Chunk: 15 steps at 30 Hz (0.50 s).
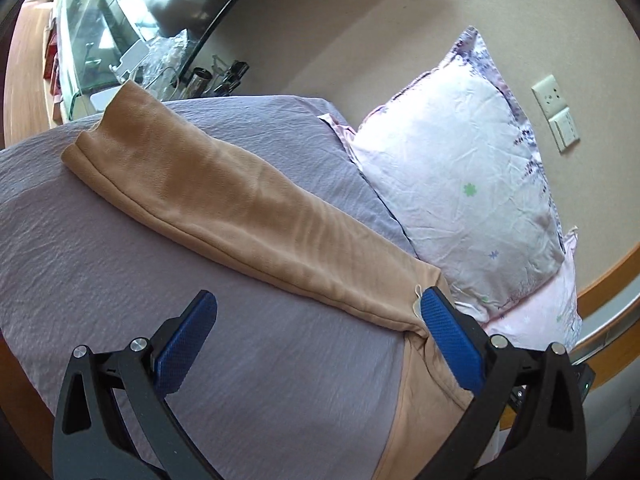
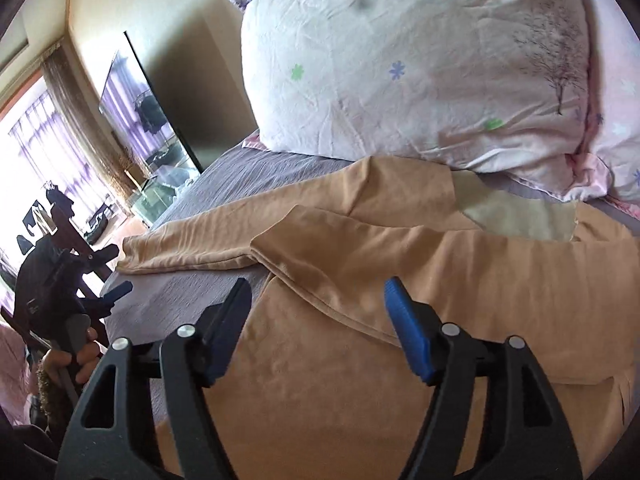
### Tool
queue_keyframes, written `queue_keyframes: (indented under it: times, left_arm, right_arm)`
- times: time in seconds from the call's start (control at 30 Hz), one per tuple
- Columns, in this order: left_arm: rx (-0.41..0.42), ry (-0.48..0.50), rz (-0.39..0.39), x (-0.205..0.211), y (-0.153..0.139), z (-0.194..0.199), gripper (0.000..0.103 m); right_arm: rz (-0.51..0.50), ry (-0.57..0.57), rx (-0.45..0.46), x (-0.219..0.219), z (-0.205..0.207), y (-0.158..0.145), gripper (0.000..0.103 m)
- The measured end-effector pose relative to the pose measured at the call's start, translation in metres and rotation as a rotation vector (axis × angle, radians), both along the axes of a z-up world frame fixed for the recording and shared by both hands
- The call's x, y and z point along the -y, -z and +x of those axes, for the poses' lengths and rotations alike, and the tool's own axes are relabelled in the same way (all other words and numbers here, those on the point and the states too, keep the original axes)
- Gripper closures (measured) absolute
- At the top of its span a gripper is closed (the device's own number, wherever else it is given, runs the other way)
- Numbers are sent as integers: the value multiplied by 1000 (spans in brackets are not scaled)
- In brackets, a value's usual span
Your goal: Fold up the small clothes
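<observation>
The left gripper (image 1: 318,312) hung wide open over the lilac bed sheet (image 1: 100,240); the right gripper (image 2: 318,300) gaped above the tan knit long-sleeved top (image 2: 360,360), spread flat for folding, one sleeve outstretched.

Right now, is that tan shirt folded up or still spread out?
Partly folded: one sleeve lies across the tan shirt, the other sleeve stretches flat over the purple bedsheet.
</observation>
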State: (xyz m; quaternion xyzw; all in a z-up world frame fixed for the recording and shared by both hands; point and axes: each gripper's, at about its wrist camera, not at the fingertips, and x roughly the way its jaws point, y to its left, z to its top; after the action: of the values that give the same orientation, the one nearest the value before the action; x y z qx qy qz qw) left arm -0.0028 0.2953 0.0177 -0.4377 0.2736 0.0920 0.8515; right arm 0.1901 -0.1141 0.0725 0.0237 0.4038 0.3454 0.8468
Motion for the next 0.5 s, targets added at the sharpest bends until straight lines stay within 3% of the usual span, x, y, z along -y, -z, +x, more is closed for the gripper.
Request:
queue_keyframes:
  times: [0.13, 0.23, 0.4, 0.43, 0.5]
  left_arm:
    - [-58, -78, -106, -25, 16, 7, 1]
    - [-60, -133, -141, -36, 18, 5, 3]
    - [-81, -197, -222, -57, 22, 8, 13]
    - [-91, -210, -243, -61, 23, 7, 19]
    - [-124, -237, -263, -72, 28, 7, 44]
  right_arm:
    - [55, 86, -20, 46, 3, -5, 28]
    - [83, 117, -24, 64, 0, -2, 26]
    - [142, 113, -40, 77, -6, 0, 23]
    - [154, 110, -41, 80, -8, 0, 22]
    - [172, 102, -37, 87, -14, -1, 21]
